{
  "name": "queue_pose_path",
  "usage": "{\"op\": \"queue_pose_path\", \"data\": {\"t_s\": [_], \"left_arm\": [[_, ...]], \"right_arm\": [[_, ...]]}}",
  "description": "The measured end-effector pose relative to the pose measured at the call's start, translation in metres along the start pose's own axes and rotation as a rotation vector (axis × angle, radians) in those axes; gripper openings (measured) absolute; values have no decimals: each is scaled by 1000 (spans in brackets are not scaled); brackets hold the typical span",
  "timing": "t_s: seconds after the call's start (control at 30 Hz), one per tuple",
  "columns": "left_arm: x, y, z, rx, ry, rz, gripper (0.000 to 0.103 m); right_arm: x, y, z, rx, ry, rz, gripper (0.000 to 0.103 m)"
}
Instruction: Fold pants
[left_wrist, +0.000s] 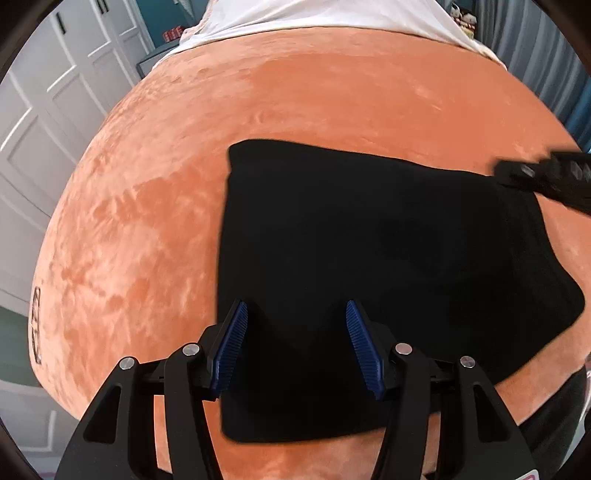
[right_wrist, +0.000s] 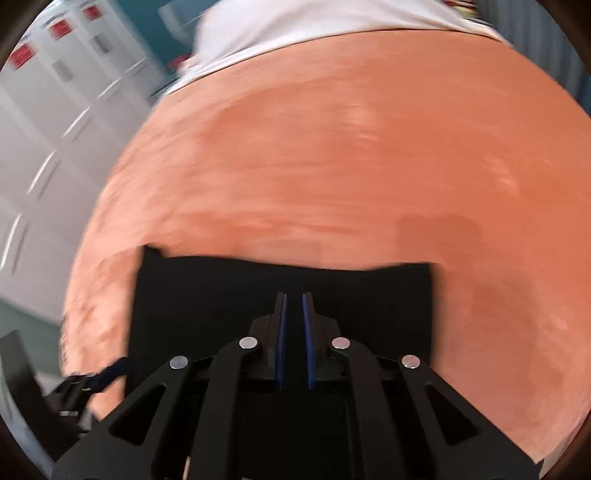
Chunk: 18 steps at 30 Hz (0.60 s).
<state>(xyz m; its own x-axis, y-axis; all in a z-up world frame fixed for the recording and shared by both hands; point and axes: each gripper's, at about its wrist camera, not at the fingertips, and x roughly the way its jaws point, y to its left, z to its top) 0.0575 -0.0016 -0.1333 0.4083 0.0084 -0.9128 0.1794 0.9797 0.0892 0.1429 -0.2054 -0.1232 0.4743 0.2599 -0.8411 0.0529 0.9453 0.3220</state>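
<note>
The black pants (left_wrist: 388, 266) lie folded into a compact block on the orange blanket (left_wrist: 166, 221). My left gripper (left_wrist: 295, 310) is open, its blue pads spread wide over the near left part of the pants, holding nothing. My right gripper (left_wrist: 546, 177) shows in the left wrist view at the far right corner of the pants. In the blurred right wrist view the pants (right_wrist: 207, 314) lie under my right gripper (right_wrist: 294, 299), whose pads are almost together with a narrow gap; I cannot tell if cloth is between them.
The orange blanket (right_wrist: 332, 166) covers a bed with white bedding (left_wrist: 314, 14) at the far end. White panelled doors (left_wrist: 44, 122) stand to the left. Curtains (left_wrist: 535, 44) hang at the far right. My left gripper (right_wrist: 92, 380) shows at the lower left of the right wrist view.
</note>
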Motion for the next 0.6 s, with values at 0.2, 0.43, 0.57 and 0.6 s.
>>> {"op": "queue_pose_path", "data": {"t_s": [0.2,0.43,0.57,0.6], "left_arm": [[1,25,-28,-47,49,-12,59],[9,26,-34,-41,40,13,62],[12,30,-29,-68,58,-31,65],[13,31,-29,-76,60,-41,66]], "right_arm": [[62,103,20,-200,125,124,9],[174,157,35,-297,298,-2,0],[147,147,52,-201,254,76,0],[117,138,51,-189,169,106,0]]}}
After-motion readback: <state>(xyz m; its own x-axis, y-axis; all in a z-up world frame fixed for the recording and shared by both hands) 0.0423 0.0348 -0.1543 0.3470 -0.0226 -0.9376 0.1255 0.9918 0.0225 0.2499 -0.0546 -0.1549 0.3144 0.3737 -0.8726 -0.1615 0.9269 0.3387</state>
